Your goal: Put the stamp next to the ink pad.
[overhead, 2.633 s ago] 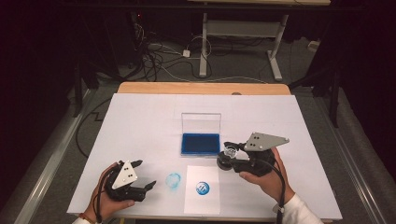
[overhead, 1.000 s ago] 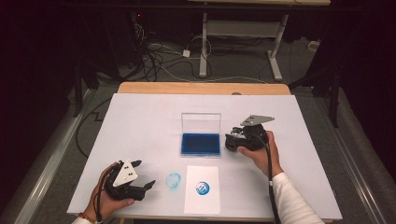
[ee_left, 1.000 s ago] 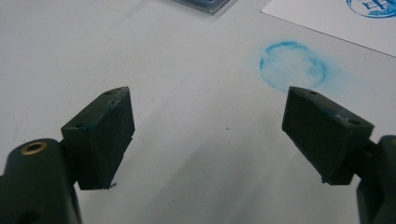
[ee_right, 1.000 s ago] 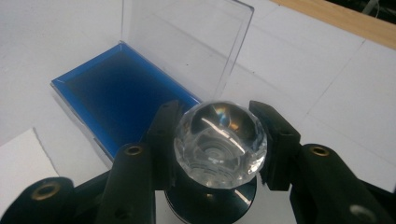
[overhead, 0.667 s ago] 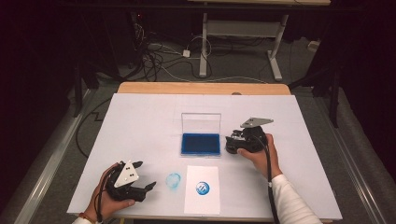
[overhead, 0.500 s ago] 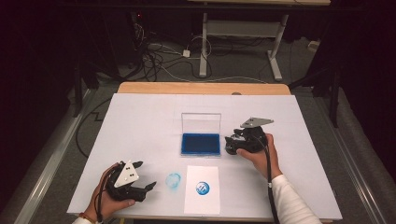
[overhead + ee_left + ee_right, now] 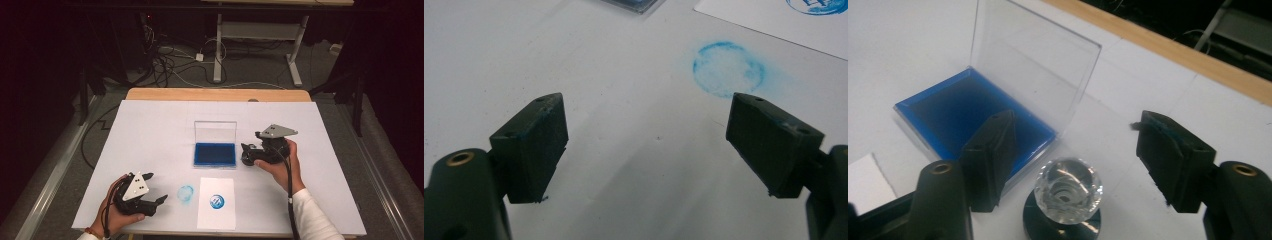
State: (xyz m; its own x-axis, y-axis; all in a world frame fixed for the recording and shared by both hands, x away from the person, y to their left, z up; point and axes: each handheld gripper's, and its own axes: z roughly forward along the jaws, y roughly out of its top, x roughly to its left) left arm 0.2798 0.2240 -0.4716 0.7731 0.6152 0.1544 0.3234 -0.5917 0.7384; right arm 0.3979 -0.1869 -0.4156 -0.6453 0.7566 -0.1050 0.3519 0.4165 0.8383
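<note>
R gripper (image 7: 248, 153) sits w/ jaws spread wide, nothing clamped; in the right gripper view the stamp (image 7: 1064, 197), a clear faceted knob on a dark round base, stands upright on the table (image 7: 150, 130) betw. the two jaws, low near the gripper body, touching neither jaw as far as can be seen. Just beyond the jaw that shows at left in that view lies the ink pad (image 7: 973, 117), blue tray w/ its clear lid (image 7: 1033, 67) standing up at the far edge; that jaw overlaps the pad's near corner in view, contact can't be told. In the high view the pad (image 7: 214, 154) is directly ahead of R gripper's tips, just beside them. L gripper (image 7: 159, 201) rests low at the table's near edge, jaws also wide apart and empty; in the left gripper view a round blue ink smudge (image 7: 729, 68) lies on the table ahead of the jaws, nearer the jaw at the right of that view. Beyond the smudge is a white paper sheet (image 7: 216, 204) bearing a round blue stamp print (image 7: 216, 201). The two grippers are well apart from each other.
</note>
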